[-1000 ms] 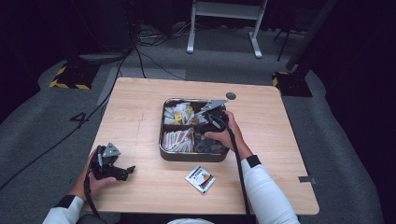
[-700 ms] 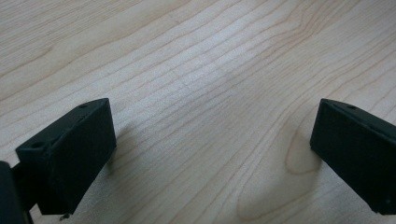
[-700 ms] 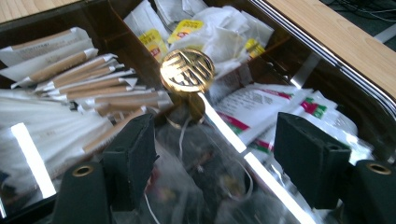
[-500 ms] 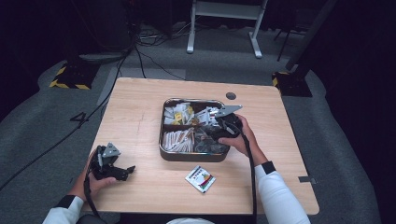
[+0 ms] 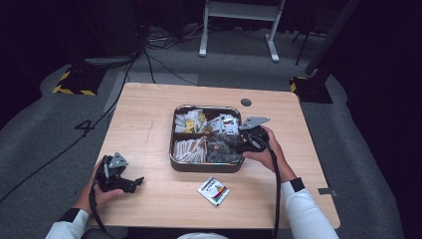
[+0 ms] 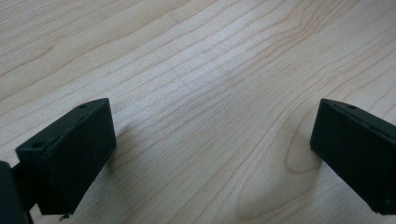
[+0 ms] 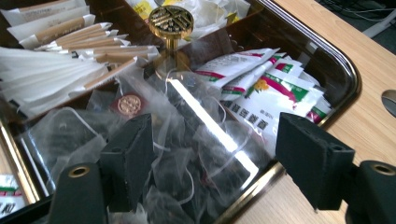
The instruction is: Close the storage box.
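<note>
A dark metal tray [image 5: 206,169] with four compartments sits mid-table. My right gripper [image 5: 240,142] is open at the tray's right side, low over the near right compartment. In the right gripper view its jaws [image 7: 215,140] stand wide apart above a heap of clear tea bags [image 7: 70,135], holding nothing. A gold knob [image 7: 171,21] rises from the tray's centre. My left gripper [image 5: 130,181] rests open at the table's front left. Bare wood [image 6: 201,84] lies between its jaws [image 6: 212,135].
White, green and red sachets [image 7: 261,93] fill the compartment beyond the tea bags, and paper-wrapped sticks [image 7: 60,56] lie to their left. One sachet [image 5: 213,190] lies loose on the table in front of the tray. A round cable hole [image 5: 246,102] is behind the tray.
My right gripper has drawn back to the right, from over the tray's middle towards its right edge. The left gripper has stayed where it was.
</note>
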Demonstrator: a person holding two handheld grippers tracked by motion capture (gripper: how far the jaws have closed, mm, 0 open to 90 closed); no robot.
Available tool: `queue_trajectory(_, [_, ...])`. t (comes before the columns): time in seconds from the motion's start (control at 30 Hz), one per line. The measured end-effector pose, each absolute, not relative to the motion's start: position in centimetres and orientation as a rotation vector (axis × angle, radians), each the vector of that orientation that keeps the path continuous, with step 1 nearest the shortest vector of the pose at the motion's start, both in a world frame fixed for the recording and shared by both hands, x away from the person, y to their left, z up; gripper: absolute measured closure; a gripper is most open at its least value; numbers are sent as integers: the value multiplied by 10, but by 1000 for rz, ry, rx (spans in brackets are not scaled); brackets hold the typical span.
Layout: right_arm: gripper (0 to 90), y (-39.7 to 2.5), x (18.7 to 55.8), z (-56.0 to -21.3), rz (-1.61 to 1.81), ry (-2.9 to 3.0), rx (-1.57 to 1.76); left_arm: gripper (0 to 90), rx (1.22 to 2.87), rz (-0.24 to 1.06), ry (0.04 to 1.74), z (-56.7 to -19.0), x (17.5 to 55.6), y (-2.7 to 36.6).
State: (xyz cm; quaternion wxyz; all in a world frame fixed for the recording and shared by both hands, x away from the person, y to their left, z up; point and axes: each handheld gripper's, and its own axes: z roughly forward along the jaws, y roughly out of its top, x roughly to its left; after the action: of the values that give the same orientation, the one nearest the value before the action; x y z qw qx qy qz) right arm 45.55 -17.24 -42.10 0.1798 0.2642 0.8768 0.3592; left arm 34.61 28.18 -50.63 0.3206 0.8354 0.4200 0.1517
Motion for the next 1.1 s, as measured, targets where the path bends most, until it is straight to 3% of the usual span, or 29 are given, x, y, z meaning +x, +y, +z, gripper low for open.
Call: queue_trajectory(1.1, [270, -237, 415, -428, 978, 2437, 778, 5, 2196, 398, 1103, -506, 346, 282])
